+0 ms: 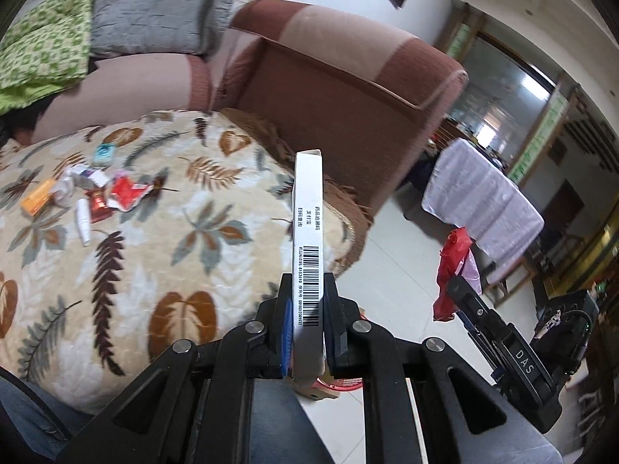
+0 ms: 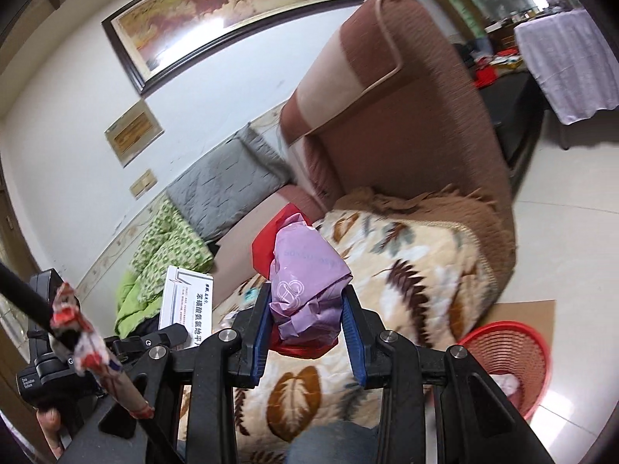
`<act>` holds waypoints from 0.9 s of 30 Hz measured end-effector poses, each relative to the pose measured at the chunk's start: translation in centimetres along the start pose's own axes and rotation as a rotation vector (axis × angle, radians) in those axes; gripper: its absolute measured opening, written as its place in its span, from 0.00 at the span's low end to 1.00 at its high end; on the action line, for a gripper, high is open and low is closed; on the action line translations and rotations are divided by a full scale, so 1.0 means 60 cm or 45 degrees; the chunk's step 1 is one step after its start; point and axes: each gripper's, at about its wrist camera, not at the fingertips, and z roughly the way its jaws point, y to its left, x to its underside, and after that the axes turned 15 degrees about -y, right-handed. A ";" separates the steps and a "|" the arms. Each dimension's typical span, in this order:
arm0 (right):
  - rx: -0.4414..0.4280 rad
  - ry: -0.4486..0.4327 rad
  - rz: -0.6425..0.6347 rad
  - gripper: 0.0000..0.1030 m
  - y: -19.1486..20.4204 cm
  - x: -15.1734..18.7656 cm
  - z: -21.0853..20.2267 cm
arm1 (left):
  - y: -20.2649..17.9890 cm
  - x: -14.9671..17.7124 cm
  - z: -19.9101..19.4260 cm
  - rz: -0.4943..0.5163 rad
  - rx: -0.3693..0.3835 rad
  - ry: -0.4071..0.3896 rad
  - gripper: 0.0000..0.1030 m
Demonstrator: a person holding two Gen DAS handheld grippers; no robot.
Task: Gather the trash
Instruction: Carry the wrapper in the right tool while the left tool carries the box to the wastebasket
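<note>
Leaf-patterned blanket covers the brown sofa, with more wrappers and small packets still lying on it. Left gripper has its fingers clamped on a flat white cardboard box with a barcode; right gripper pinches a crumpled lilac and red plastic bag. Carry both over the red mesh basket on the floor, then let go only once each is directly above its rim.

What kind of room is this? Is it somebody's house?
Most likely a living room in a home. There is a big brown sofa with a leaf-patterned blanket on its seat, a grey cushion, and a framed painting on the wall.
</note>
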 end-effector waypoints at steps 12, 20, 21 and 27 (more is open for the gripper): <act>0.181 -0.037 0.017 0.36 -0.074 -0.021 -0.062 | -0.110 0.044 0.048 0.108 0.161 0.095 0.12; 0.280 -0.019 0.080 0.36 -0.124 -0.012 -0.061 | -0.153 0.079 0.100 0.191 0.211 0.183 0.12; 0.292 -0.016 0.087 0.36 -0.130 -0.011 -0.059 | -0.155 0.084 0.109 0.196 0.206 0.197 0.12; 0.347 0.009 0.127 0.36 -0.166 0.000 -0.049 | -0.158 0.105 0.148 0.210 0.210 0.255 0.12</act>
